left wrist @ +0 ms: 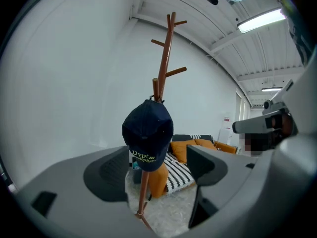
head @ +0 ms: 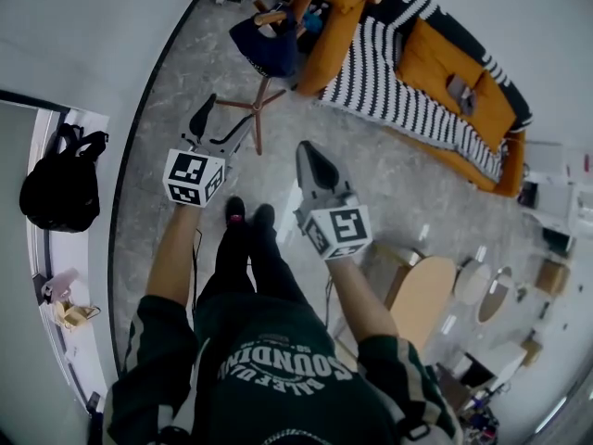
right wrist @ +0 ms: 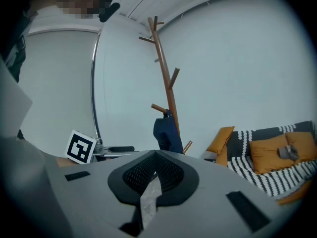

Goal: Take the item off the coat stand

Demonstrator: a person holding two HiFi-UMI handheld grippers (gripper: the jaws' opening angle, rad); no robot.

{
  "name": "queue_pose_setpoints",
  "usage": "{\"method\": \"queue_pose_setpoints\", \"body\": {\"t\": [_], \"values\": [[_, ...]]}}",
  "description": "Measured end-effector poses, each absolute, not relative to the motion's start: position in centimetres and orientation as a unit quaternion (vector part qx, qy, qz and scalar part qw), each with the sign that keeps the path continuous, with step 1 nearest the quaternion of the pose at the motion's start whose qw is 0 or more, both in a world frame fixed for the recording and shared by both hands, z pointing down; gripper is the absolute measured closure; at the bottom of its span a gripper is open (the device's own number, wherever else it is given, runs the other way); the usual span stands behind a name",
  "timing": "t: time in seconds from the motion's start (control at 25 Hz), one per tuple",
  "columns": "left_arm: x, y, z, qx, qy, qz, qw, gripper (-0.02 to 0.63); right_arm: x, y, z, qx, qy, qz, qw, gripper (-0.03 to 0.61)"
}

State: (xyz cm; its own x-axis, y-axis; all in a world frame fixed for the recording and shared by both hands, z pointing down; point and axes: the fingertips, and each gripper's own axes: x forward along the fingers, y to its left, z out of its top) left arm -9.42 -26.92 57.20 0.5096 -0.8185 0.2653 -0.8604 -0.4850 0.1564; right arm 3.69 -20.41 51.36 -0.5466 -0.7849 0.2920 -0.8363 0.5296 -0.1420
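Note:
A navy cap [head: 267,44] hangs on a low peg of the wooden coat stand [head: 260,109], which rises from the grey floor ahead of me. In the left gripper view the cap [left wrist: 147,133] shows between the jaws but well beyond them, with the stand's pole [left wrist: 166,58] above it. My left gripper [head: 230,109] [left wrist: 156,177] is open and holds nothing, short of the stand. My right gripper [head: 306,146] [right wrist: 156,155] is shut with nothing in it, to the right of the stand's foot. From that side the cap [right wrist: 166,133] hangs on the pole [right wrist: 163,63].
An orange sofa [head: 463,91] with a striped blanket [head: 389,72] lies right behind the stand. A black backpack [head: 60,188] sits on a ledge at the far left. Wooden furniture [head: 422,290] and small boxes stand at the right. My feet [head: 246,213] are near the stand's base.

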Motion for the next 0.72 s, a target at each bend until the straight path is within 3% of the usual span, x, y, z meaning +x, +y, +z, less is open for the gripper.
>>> {"method": "queue_pose_setpoints", "body": {"t": [0.72], "values": [[-7.6, -34.8, 58.6, 0.86, -0.488, 0.079, 0.128, 0.264, 4.6, -20.0, 53.7, 0.471, -0.861, 0.155, 0.111, 0.58]]}}
